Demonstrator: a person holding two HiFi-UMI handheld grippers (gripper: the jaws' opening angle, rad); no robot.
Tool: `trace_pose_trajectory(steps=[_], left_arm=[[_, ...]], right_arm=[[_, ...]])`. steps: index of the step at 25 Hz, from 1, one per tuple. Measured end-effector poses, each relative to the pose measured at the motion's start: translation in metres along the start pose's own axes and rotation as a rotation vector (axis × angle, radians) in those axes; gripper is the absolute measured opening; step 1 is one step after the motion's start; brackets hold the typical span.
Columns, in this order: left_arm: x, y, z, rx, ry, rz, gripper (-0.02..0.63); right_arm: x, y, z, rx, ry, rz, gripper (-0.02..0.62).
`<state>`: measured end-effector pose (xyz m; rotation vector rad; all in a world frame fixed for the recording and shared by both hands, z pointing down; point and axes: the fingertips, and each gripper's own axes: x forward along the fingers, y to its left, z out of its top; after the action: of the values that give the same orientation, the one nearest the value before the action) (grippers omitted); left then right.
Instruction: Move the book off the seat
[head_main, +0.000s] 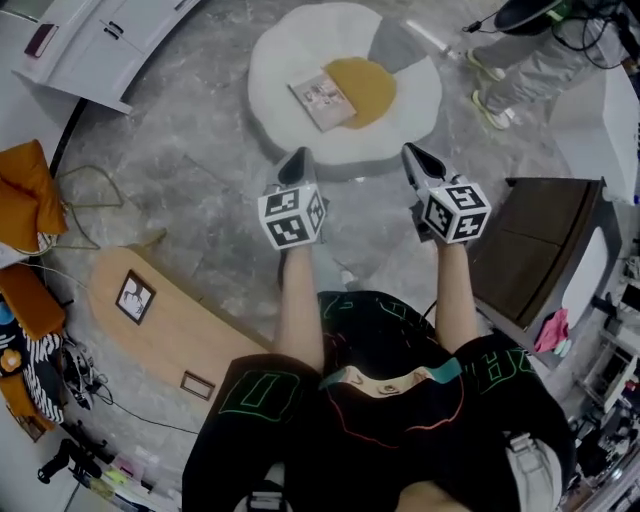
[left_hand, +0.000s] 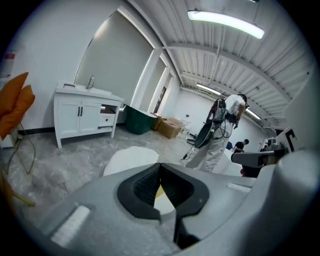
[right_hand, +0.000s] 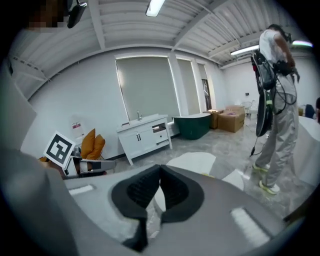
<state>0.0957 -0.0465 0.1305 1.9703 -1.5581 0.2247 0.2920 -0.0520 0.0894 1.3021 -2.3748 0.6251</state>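
A thin book (head_main: 322, 99) with a pale cover lies on a white, egg-shaped floor seat (head_main: 290, 60), beside its round yellow centre cushion (head_main: 364, 88). My left gripper (head_main: 296, 160) is shut and empty, held just short of the seat's near edge. To its right my right gripper (head_main: 415, 156) is also shut and empty, level with the seat's near right rim. In the left gripper view the jaws meet at the tips (left_hand: 160, 166), with the white seat (left_hand: 127, 157) beyond. The right gripper view shows closed jaws (right_hand: 160, 167) and the seat (right_hand: 192, 161) ahead.
A dark wooden table (head_main: 540, 240) stands right of my right arm. A light wooden board (head_main: 170, 325) lies on the floor at left, with orange cushions (head_main: 25, 180) and cables further left. A white cabinet (head_main: 95, 40) is at back left. A person (head_main: 525, 65) stands at back right.
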Motion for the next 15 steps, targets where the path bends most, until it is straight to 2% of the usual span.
trace_pose_trajectory(steps=[5, 7, 9, 12, 15], left_arm=[[0.041, 0.071, 0.003, -0.157, 0.044, 0.105, 0.008], [0.057, 0.081, 0.010, -0.155, 0.057, 0.105, 0.008], [0.074, 0.077, 0.019, -0.128, 0.064, 0.066, 0.008], [0.095, 0.066, 0.023, -0.111, 0.083, 0.009, 0.008], [0.111, 0.064, 0.022, -0.117, 0.113, -0.005, 0.008]], right_arm=[[0.075, 0.010, -0.018, 0.066, 0.151, 0.027, 0.003], [0.092, 0.015, -0.022, 0.095, 0.187, 0.034, 0.005], [0.104, 0.014, -0.017, 0.101, 0.194, 0.043, 0.003], [0.111, -0.001, -0.012, 0.111, 0.204, 0.020, 0.004], [0.114, -0.022, -0.004, 0.136, 0.199, -0.009, 0.003]])
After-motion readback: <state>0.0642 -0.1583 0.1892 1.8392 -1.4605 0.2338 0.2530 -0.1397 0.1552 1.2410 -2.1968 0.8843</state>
